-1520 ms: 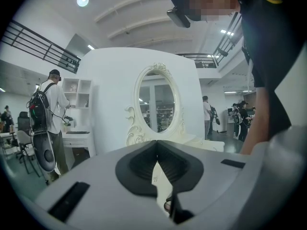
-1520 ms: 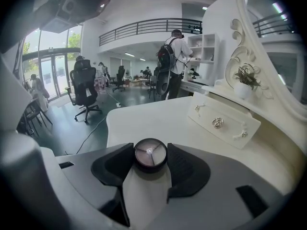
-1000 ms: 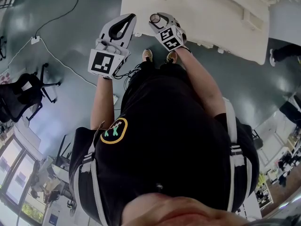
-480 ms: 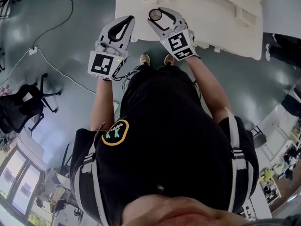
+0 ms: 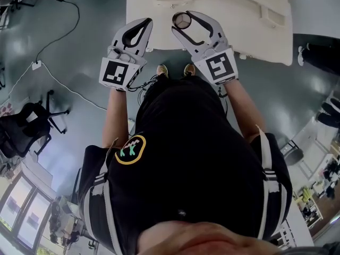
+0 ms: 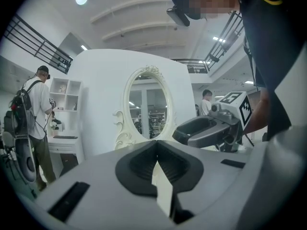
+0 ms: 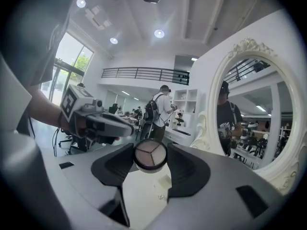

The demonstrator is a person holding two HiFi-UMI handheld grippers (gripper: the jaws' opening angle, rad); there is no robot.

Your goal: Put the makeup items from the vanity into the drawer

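My right gripper (image 5: 183, 21) is shut on a small round compact (image 5: 182, 20) and holds it above the near edge of the white vanity top (image 5: 255, 15). In the right gripper view the compact (image 7: 150, 154) faces the camera with three pale shades, pinched between the dark pads of the right gripper (image 7: 150, 160). My left gripper (image 5: 144, 22) hovers at the vanity's near left corner, shut with nothing in it. In the left gripper view its jaws (image 6: 156, 143) meet tip to tip. The oval mirror (image 6: 147, 104) stands ahead. No drawer can be made out.
An ornate white mirror frame (image 7: 254, 119) rises at the right. A person with a backpack (image 6: 33, 114) stands by white shelves at the left. On the grey floor are an office chair (image 5: 26, 129) and a cable (image 5: 53, 78). My shoes (image 5: 172, 69) stand under the vanity's edge.
The right gripper with the compact has swung so that its marker cube sits farther right and lower in the head view. The left gripper has barely moved.
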